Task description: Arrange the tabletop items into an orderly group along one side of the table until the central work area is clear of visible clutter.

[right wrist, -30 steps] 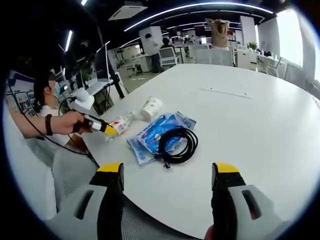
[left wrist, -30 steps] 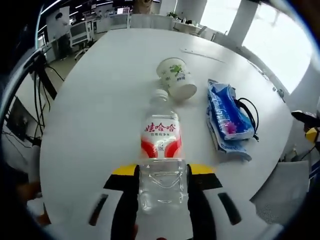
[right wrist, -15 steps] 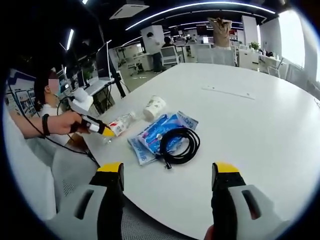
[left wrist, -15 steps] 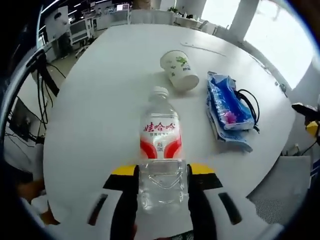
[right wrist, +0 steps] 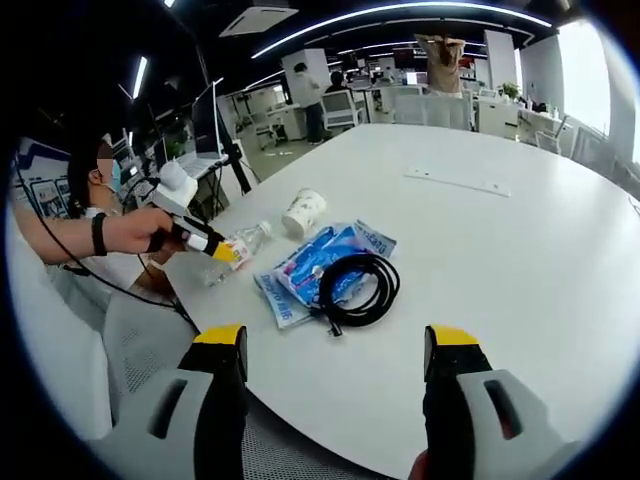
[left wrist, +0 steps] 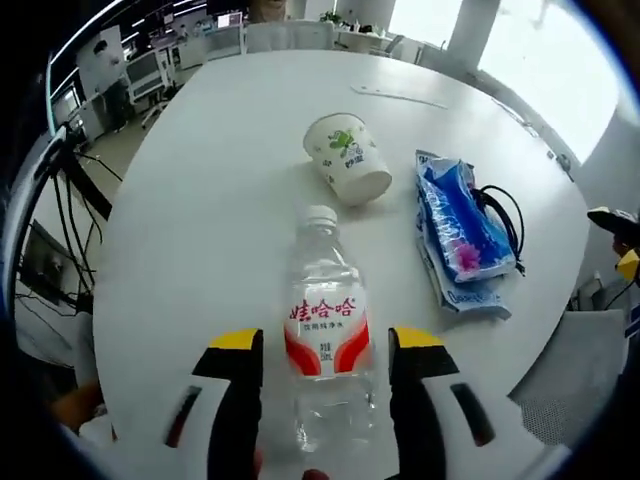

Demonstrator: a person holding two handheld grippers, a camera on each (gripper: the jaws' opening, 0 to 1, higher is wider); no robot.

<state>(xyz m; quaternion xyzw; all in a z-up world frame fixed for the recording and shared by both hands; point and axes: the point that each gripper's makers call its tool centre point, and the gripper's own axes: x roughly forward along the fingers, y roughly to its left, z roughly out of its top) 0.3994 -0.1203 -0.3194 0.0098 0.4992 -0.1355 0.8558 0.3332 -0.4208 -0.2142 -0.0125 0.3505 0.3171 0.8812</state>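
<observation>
left claw (left wrist: 325,385) spread wider, bottle (left wrist: 324,340) cap pointing away

Left view close above bottle (left wrist: 325,340); right view farther, sharing table (right wrist: 520,250).

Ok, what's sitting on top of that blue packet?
A coiled black cable lies partly on the blue packet, overhanging one side onto the white table. Whatever the packet's face shows under the coil is covered.

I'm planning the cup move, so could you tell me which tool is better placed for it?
Left, probably: its tool is open around the bottle, with the cup just ahead. The right tool hangs open off the table edge, farther away.
</observation>
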